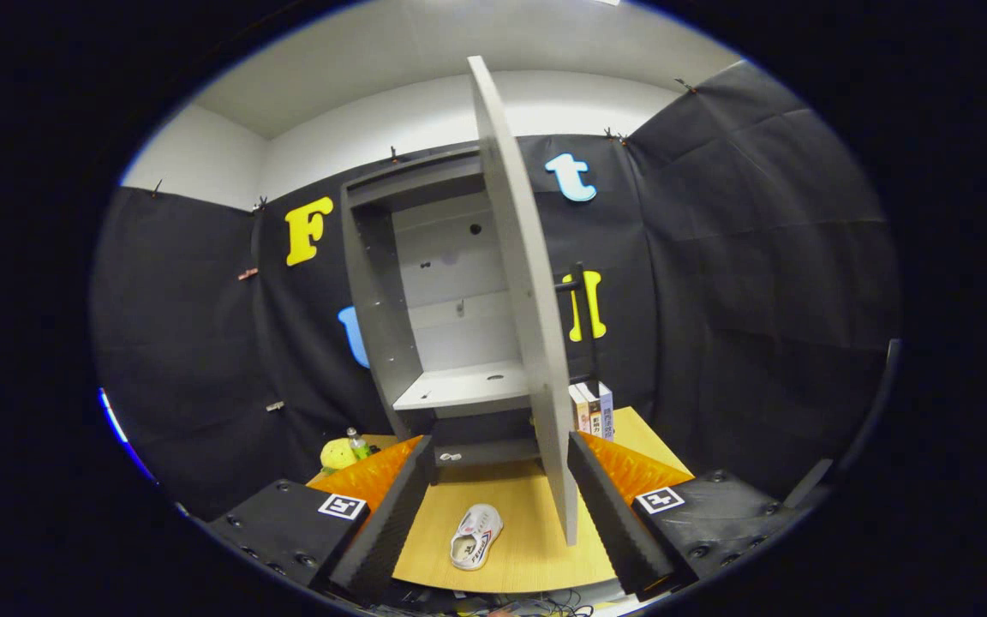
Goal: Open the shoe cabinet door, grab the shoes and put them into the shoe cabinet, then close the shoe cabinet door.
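Observation:
A grey shoe cabinet (391, 308) stands on the wooden table (536, 548) beyond my fingers. Its door (528, 291) is swung wide open toward me, edge-on, close to the right finger. Inside, a bare shelf (468, 386) shows. A white shoe (476, 536) lies on the table between my fingers, in front of the cabinet. My gripper (502, 467) is open, with nothing held between its fingers.
Several books (592, 410) stand upright on the table to the right of the door. A yellow soft toy (337, 454) and a small green bottle (358, 443) sit to the left of the cabinet. Cables lie below the table's front edge.

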